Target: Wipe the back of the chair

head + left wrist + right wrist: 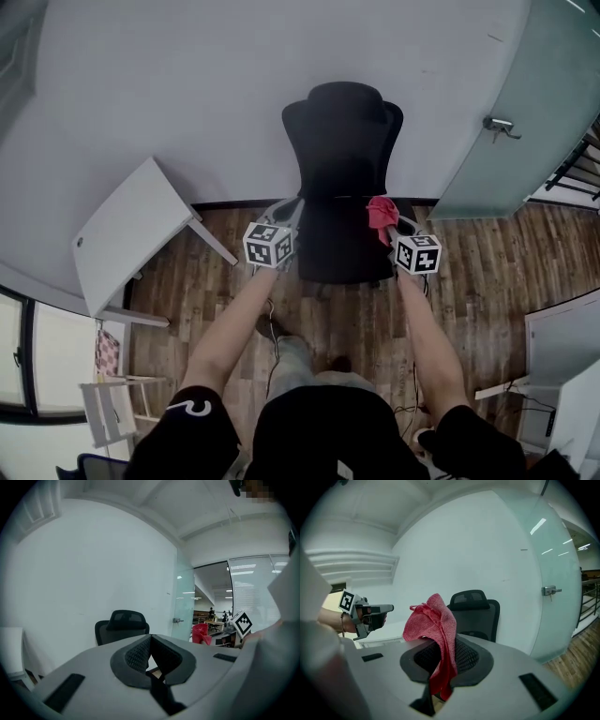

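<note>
Surrounding things: white table [131,230] left of chair [342,169]; frosted glass door [525,103] with metal handle [497,124] to its right; white wall [206,84] just behind; wood floor [487,272] underneath.
In the way: red cloth [436,625] hiding the chair back's left edge in right gripper view; in head view both grippers overlapping the seat's outer edges.
Head view only: two bare forearms, table legs, second white desk [562,337] at right, dark railing [581,159] past the door.
Left gripper view only: lit office beyond the glass; right gripper's marker cube [243,623] just beside the cloth.
Right gripper view only: left gripper [389,607] seen side-on, held in a hand, well left of the chair.
Chair: black, tall back with separate headrest; close to the wall, between table and door, straight ahead of both grippers.
Left gripper jaws: tips pressed together, nothing between them.
Right gripper [394,225] jaws: clamped on the cloth, bunch standing above, tail hanging below.
</note>
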`<state>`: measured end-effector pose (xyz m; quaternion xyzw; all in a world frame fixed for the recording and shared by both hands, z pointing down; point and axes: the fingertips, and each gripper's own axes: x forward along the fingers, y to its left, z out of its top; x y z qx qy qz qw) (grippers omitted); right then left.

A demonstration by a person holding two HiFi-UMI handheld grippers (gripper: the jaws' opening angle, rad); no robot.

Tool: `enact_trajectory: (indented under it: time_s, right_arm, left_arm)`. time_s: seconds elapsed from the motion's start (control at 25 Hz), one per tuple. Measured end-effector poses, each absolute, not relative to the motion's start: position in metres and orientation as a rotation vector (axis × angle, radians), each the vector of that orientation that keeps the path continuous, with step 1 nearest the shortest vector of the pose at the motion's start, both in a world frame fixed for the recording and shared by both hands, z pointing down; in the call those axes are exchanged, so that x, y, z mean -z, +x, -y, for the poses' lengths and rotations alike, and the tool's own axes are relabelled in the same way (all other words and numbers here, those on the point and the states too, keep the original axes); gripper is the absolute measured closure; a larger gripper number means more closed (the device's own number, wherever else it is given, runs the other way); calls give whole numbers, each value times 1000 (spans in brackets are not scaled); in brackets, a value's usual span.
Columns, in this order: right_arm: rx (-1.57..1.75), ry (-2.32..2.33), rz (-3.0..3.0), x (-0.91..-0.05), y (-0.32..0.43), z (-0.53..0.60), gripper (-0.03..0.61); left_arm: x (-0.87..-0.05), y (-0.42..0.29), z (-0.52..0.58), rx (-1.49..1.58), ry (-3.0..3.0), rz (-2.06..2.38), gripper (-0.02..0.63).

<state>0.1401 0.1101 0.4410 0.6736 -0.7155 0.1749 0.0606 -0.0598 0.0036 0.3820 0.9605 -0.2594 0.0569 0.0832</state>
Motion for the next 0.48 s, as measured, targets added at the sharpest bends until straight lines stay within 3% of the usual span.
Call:
enact_trajectory:
  time_s: [0.48]
  right_arm:
    - [-510,1984,2248,-435,115,-138,507]
  left_arm:
    - [-401,-57,-68,-257,2869,729,589]
